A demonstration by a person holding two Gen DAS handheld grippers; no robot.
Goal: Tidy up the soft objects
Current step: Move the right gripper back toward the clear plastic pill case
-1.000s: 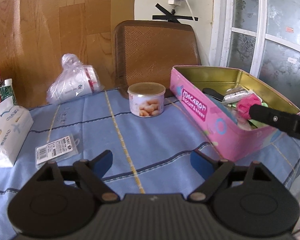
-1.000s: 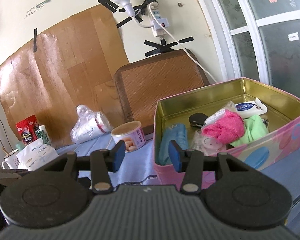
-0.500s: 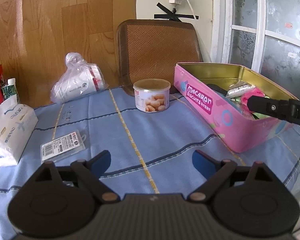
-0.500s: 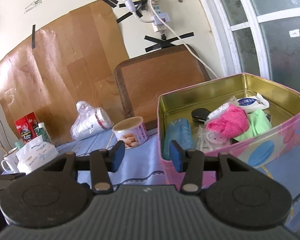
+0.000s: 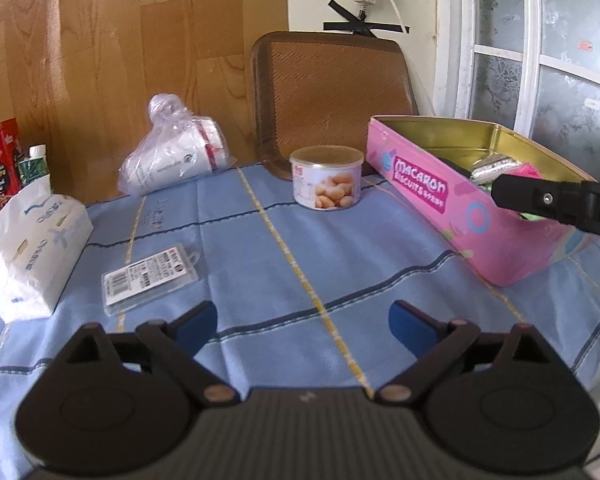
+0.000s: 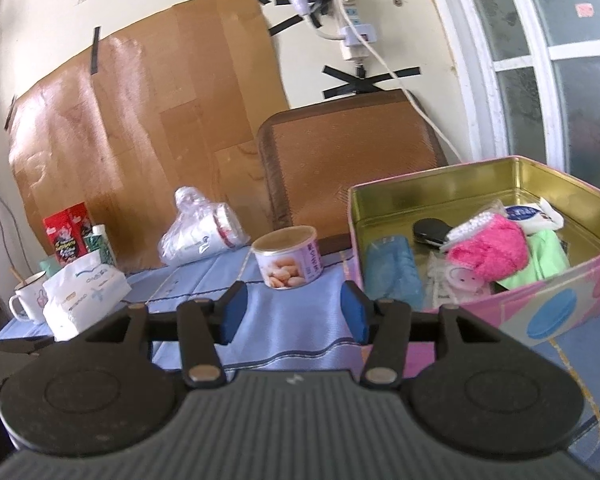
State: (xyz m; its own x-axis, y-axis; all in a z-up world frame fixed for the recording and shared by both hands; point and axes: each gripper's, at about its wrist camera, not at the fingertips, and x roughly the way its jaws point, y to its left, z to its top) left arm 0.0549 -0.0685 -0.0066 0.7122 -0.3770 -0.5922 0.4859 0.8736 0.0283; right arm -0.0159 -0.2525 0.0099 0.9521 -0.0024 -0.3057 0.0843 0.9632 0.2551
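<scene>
At the blue tablecloth's [image 5: 340, 248] left edge sits a tissue pack [image 5: 36, 248], with a barcode packet [image 5: 150, 278] beside it. My left gripper [image 5: 302, 322] hangs wide open and empty. A nut can [image 5: 326, 178] stands near the far edge. My right gripper [image 6: 294, 312], part-open, holds nothing. The pink tin [image 6: 540, 304] at the right edge holds a pink fluffy cloth [image 6: 490, 252].
</scene>
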